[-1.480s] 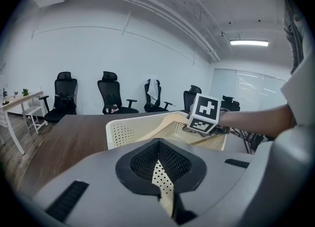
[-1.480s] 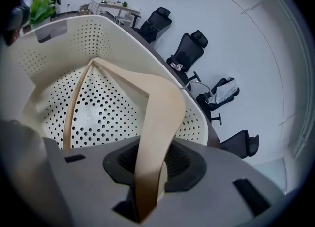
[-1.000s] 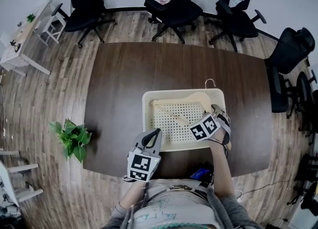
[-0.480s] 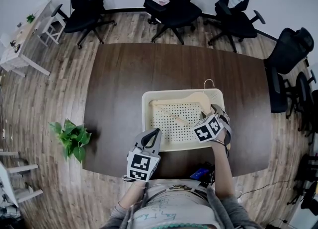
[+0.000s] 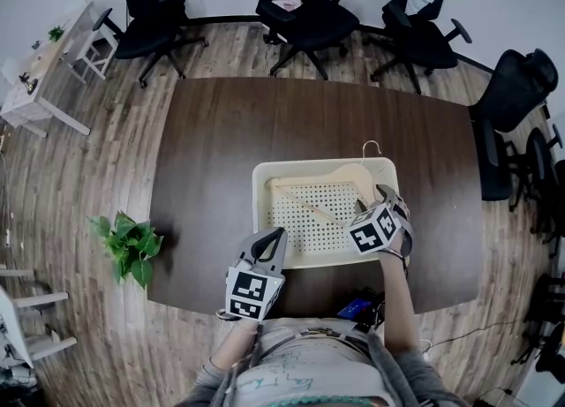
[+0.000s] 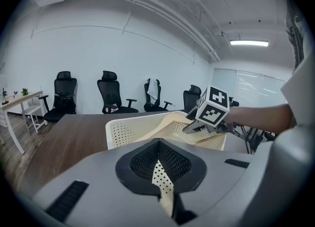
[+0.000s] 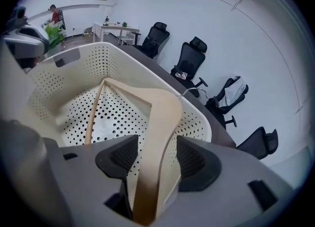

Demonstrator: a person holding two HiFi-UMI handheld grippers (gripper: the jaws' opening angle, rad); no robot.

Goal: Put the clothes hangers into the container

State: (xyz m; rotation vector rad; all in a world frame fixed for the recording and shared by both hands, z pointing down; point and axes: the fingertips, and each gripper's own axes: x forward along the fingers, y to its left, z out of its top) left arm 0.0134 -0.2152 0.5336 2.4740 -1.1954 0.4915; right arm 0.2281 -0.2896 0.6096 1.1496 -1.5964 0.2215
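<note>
1. Opening its jaws to their widest, your right gripper (image 5: 386, 193) stood astride one arm of the clothes hanger (image 5: 327, 176). Neither pad pressed the wood, which suggests a release.
2. You held the left gripper (image 5: 272, 237) clamped on the near left wall of the container (image 5: 259, 211), probably to steady it against the drop.
3. The hanger lay inside the container and leaned against the right wall. Its wire hook poked over the far right rim, so the hanger was not yet flat.
4. The container sat at the near edge of the table (image 5: 212, 149), within your reach.
</note>
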